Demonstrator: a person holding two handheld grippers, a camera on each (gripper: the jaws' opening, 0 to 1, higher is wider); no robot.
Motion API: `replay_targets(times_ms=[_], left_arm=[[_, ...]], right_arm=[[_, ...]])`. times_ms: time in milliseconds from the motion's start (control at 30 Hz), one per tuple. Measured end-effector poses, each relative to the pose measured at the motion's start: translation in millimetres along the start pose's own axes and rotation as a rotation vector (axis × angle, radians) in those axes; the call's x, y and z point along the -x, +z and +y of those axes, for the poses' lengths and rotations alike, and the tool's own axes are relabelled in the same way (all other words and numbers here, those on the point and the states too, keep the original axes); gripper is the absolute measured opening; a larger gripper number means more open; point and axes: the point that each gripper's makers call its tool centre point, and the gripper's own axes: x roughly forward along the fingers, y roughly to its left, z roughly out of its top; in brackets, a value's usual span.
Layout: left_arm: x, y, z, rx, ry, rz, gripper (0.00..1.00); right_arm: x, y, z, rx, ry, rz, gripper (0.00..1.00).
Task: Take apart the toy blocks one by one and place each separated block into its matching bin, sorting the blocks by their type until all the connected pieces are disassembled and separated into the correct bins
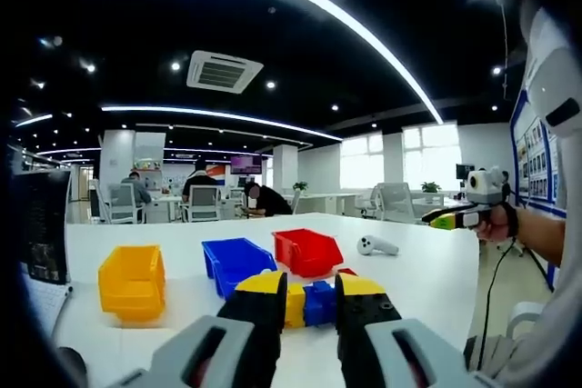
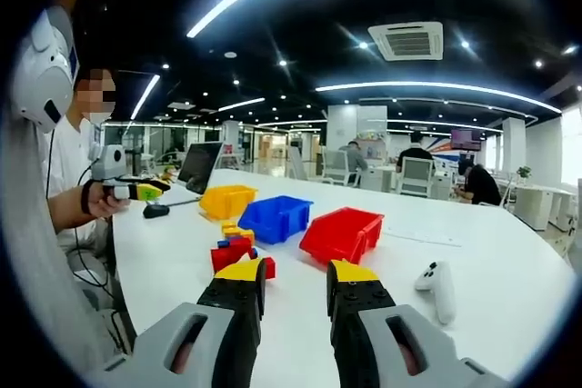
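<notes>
- left gripper view: the left tool (image 1: 309, 302) rises from the near edge, its two black jaws with yellow tips spread apart and released, grasping nothing.
- between and just beyond those tips lies the block cluster (image 1: 314, 302) on the white tabletop (image 1: 427, 270); yellow and blue pieces show, with a bit of red at its far right.
- past the cluster stand three bins in a row: the yellow bin (image 1: 133, 282) on the left, the blue bin (image 1: 236, 262) in the middle, the red bin (image 1: 307, 251) on the right, blue and red close together.
- a white controller (image 1: 376, 245) lies on the tabletop right of the red bin.
- at far right a hand (image 1: 496, 222) holds the right tool (image 1: 443, 219) above the tabletop edge; i cannot tell its state from here.
- right gripper view: the right tool (image 2: 296, 283) rises from the near edge, its jaws apart and released, holding nothing.
- the block cluster (image 2: 238, 252) sits left of and beyond the jaws, red, yellow and blue pieces joined.
- the red bin (image 2: 343, 234) is nearest, then the blue bin (image 2: 275, 217), then the yellow bin (image 2: 226, 200) farthest left.
- the white controller (image 2: 438, 288) lies near right; a laptop (image 2: 199, 166) stands far left.
- at left, a hand grips the left tool (image 2: 150, 188).
</notes>
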Motion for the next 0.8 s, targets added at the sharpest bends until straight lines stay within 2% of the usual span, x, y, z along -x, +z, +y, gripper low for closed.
replay_targets(times_ms=[533, 800], left_arm=[[0.5, -2.6, -2.8, 0.006, -0.004, 0.004, 0.23], [3.5, -3.2, 4.5, 0.017, 0.013, -0.003, 0.23]], right_arm=[[1.9, 0.2, -2.1, -0.007, -0.013, -0.002, 0.29], [-1.8, -5.6, -1.3, 0.003, 0.000, 0.034, 0.29]])
